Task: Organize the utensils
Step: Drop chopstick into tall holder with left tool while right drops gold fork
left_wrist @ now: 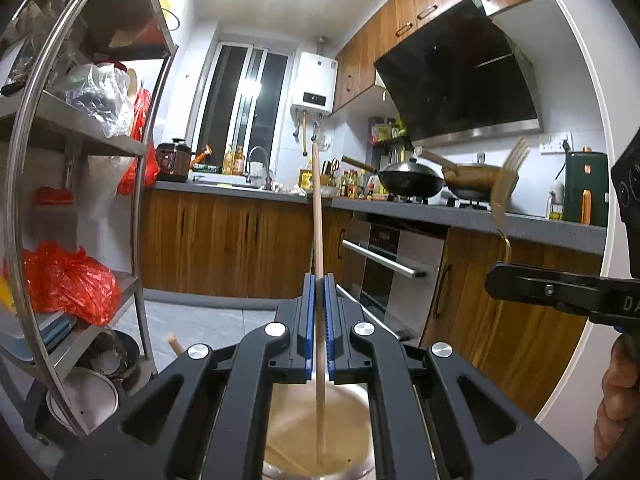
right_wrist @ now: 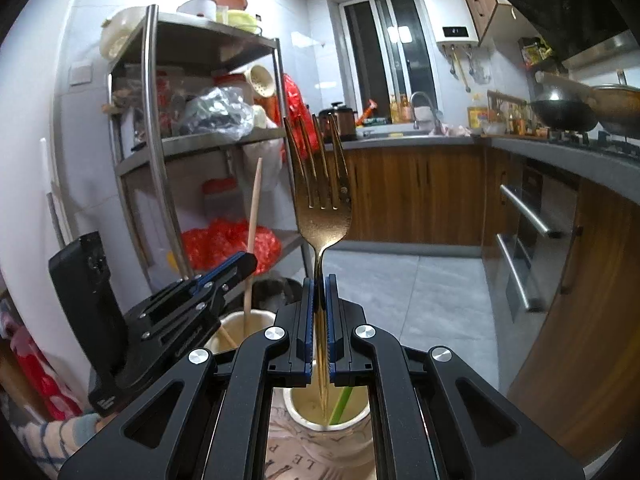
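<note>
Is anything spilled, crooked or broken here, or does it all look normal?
Nothing looks spilled or broken. The left gripper is shut on a wooden chopstick standing in a cup, and the right gripper on a gold fork, tines up, over a lettered jar. Both stand roughly upright.

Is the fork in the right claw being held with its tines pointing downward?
No, the right claw grips the fork by its handle, tines pointing up.

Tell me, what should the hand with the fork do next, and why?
Probably lower a little, then let go. The right gripper is shut on the fork, tines up, and its handle tip already dips into the patterned cup beside a green stick.
</note>
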